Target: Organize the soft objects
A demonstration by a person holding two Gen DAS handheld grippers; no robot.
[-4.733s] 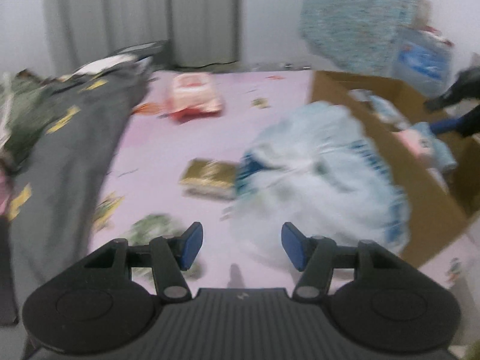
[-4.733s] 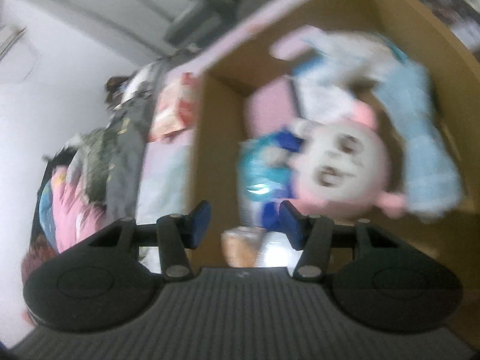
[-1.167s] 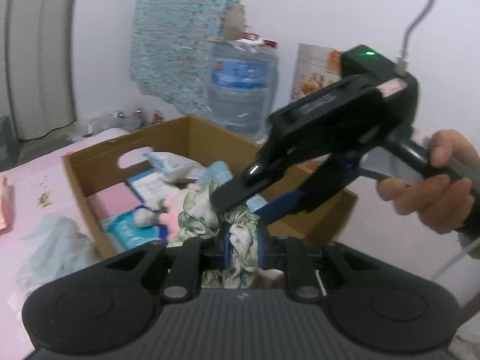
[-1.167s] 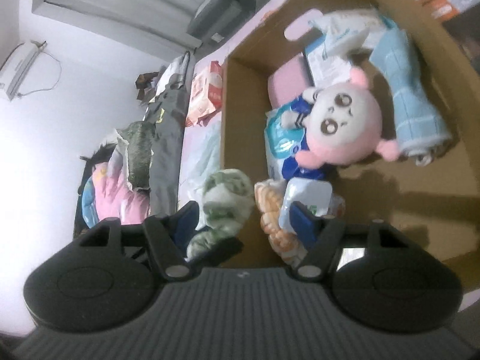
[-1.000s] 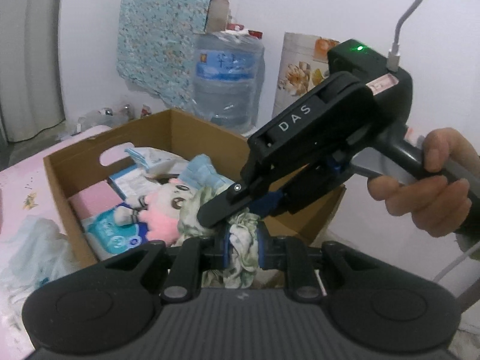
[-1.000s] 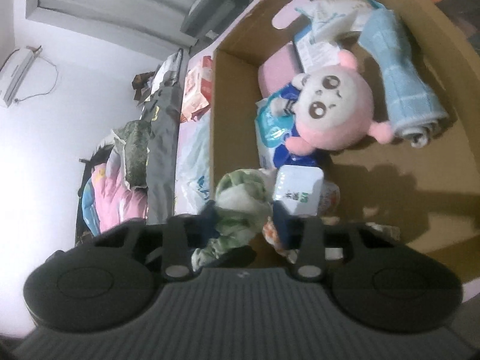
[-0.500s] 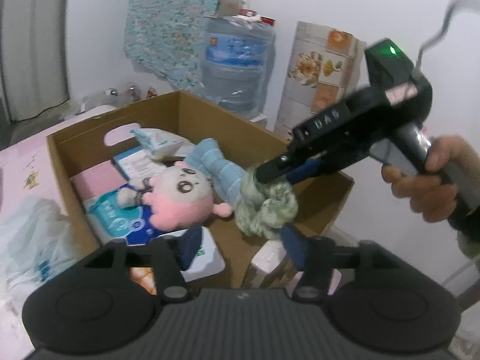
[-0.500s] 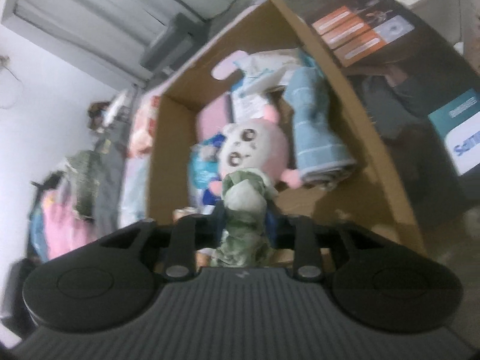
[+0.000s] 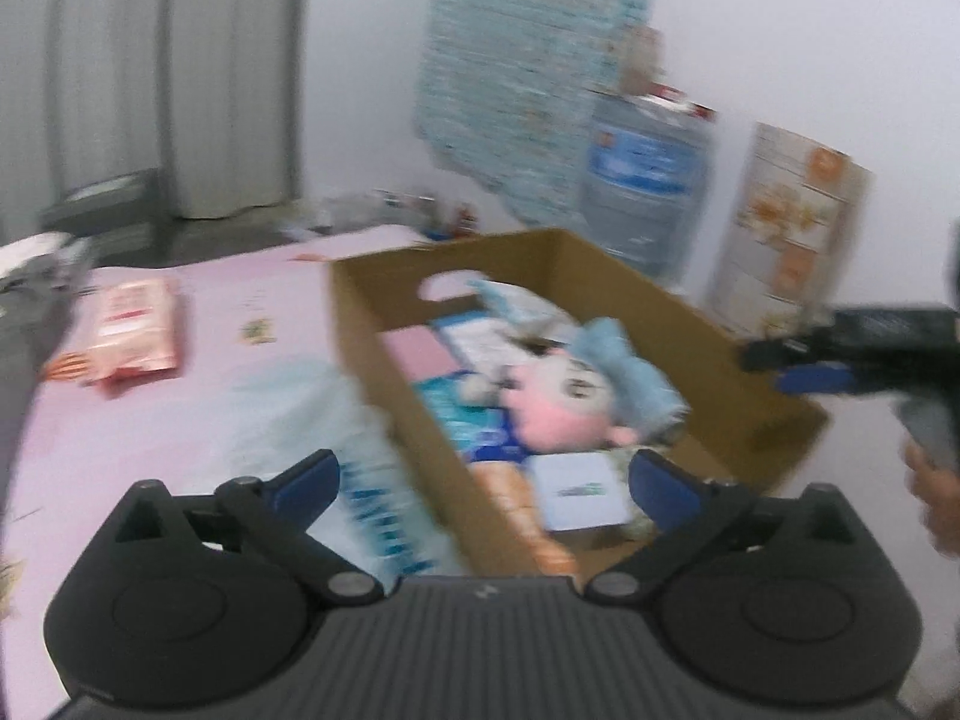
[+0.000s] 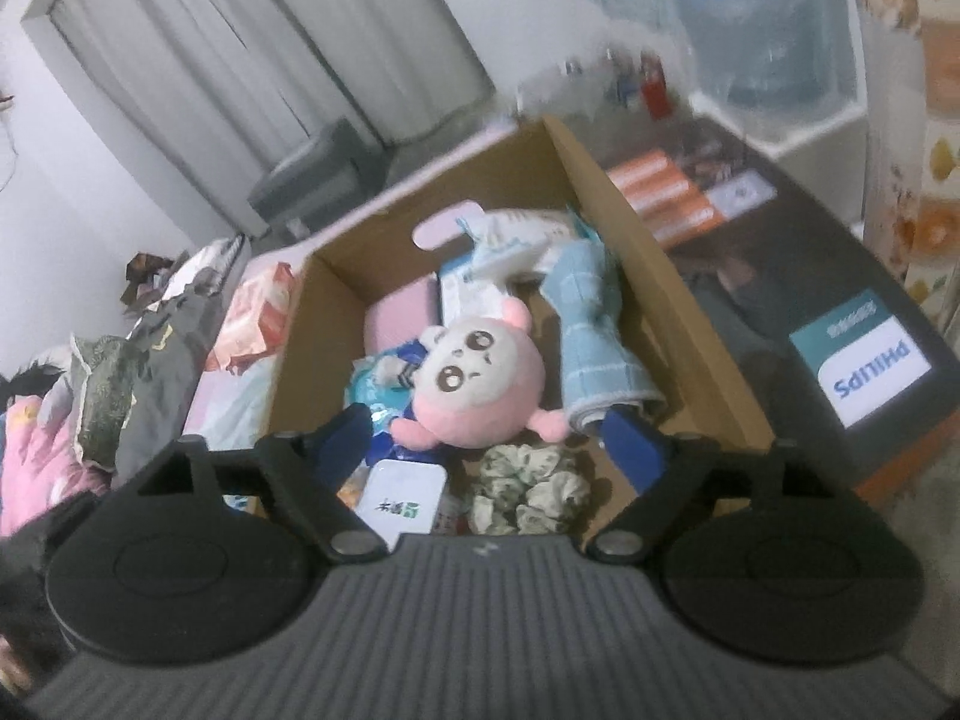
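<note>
"PHILIPS" reads upside down on a white label w/ teal strip on the dark box (image 10: 864, 372) beside the carton (image 10: 690, 324). Teal strip's small print, white pack (image 10: 402, 495) mark & water jug (image 9: 645, 192) label: too blurred.

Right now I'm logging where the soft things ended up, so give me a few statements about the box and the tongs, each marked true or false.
1. The green scrunchie lies inside the cardboard box. True.
2. The right tongs grip the scrunchie. False: they are open, above it.
3. The pink plush doll lies on the bed. False: it is in the box.
4. The left tongs are open and empty. True.
5. A rolled blue towel lies beside the doll. True.
</note>
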